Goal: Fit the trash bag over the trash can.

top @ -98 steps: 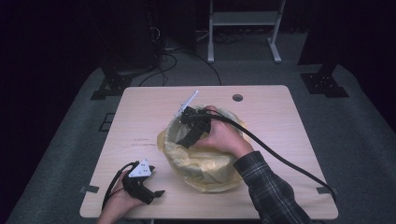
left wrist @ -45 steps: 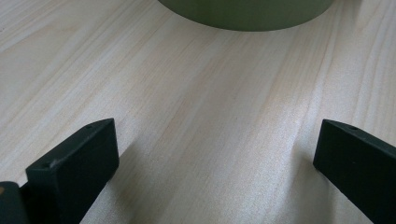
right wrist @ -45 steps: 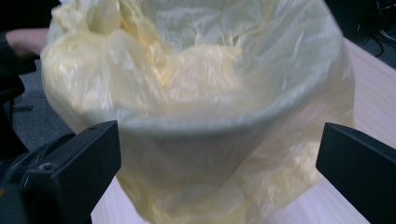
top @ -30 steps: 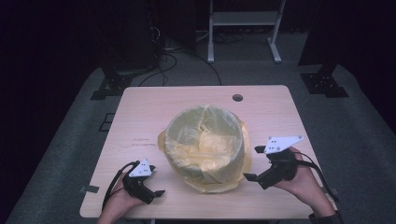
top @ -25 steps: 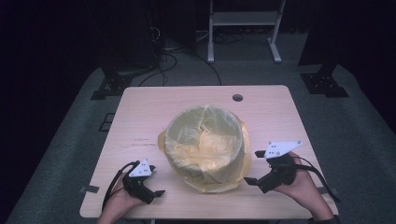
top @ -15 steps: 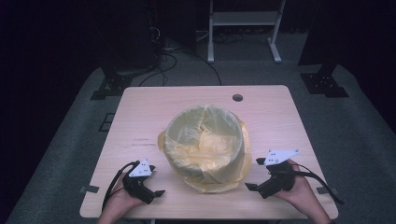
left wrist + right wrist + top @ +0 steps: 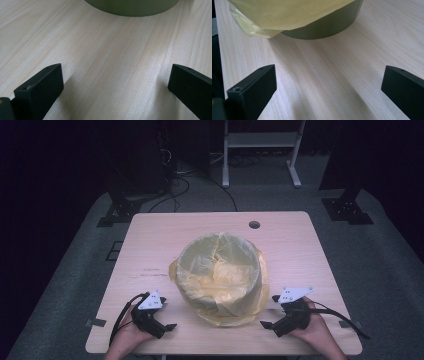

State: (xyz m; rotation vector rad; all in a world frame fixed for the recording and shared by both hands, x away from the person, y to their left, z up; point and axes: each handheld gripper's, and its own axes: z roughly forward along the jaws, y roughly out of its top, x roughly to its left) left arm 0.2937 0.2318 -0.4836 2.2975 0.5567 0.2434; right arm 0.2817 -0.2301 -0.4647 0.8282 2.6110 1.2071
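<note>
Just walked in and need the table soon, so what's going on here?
A person holds a gripper in each hand at the near edge of a wooden table. Between them stands a round bin lined with a yellow bag folded over its rim. The left gripper and right gripper both rest on the table, jaws open, touching neither bin nor bag.

Each hand-held black gripper, left gripper [image 7: 159,322] and right gripper [image 7: 274,318], has blocky matte jaws, a pale three-cornered top plate and a trailing black cable.
</note>
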